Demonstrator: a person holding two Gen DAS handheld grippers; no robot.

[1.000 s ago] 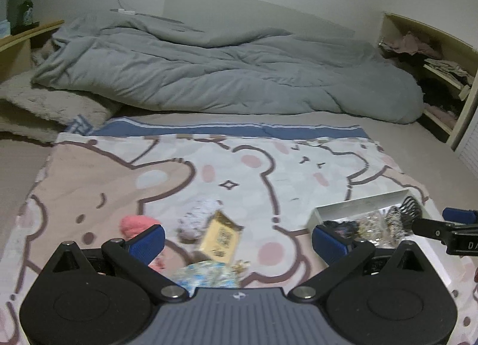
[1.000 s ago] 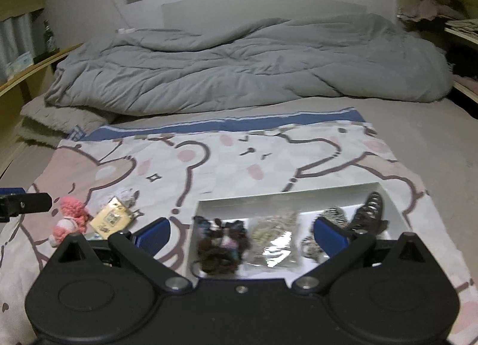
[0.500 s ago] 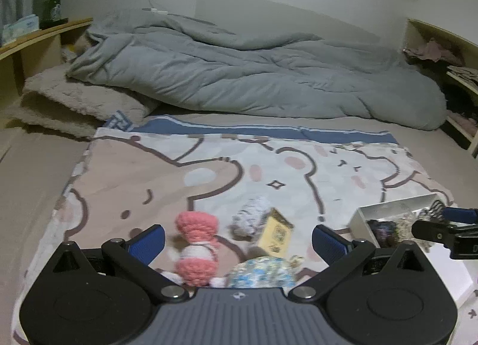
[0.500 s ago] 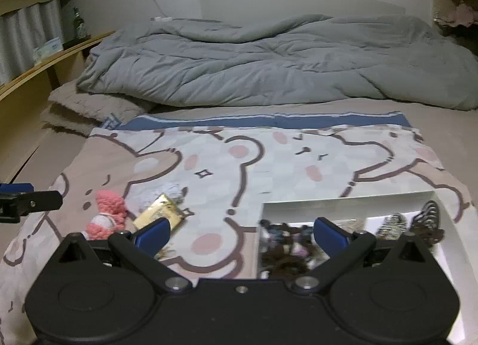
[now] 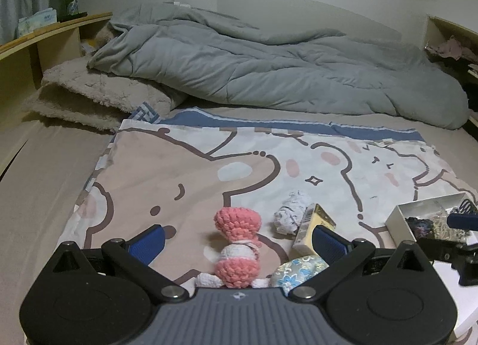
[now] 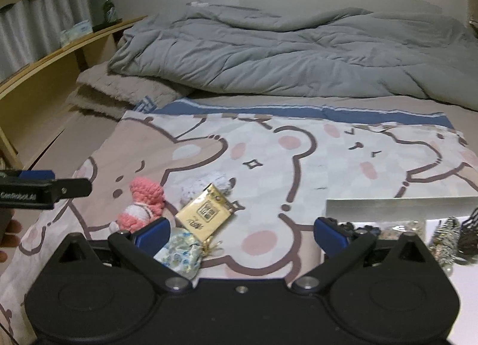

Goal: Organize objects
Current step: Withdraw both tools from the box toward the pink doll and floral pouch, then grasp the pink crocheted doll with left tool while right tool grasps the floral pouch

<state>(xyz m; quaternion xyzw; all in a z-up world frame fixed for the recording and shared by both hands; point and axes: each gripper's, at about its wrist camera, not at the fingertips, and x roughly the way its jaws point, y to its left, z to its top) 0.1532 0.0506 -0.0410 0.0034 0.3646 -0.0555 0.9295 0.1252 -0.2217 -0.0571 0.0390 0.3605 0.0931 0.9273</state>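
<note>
Left wrist: both grippers [image 5: 236,240] [image 6: 240,233] wide open, empty; knobbly pink crochet doll [image 5: 237,248] btwn left's pads.

Crocheted doll [image 5: 237,251] lies on the printed blanket [image 5: 185,178], with the crumpled wrapper [image 5: 291,212] and flat packet [image 6: 206,215] to its right; the patterned pouch [image 6: 180,251] lies nearest the cameras. Farther right stands the tray [image 5: 398,222] holding hair accessories [image 6: 448,236]. Behind lies the duvet [image 5: 269,67].
</note>
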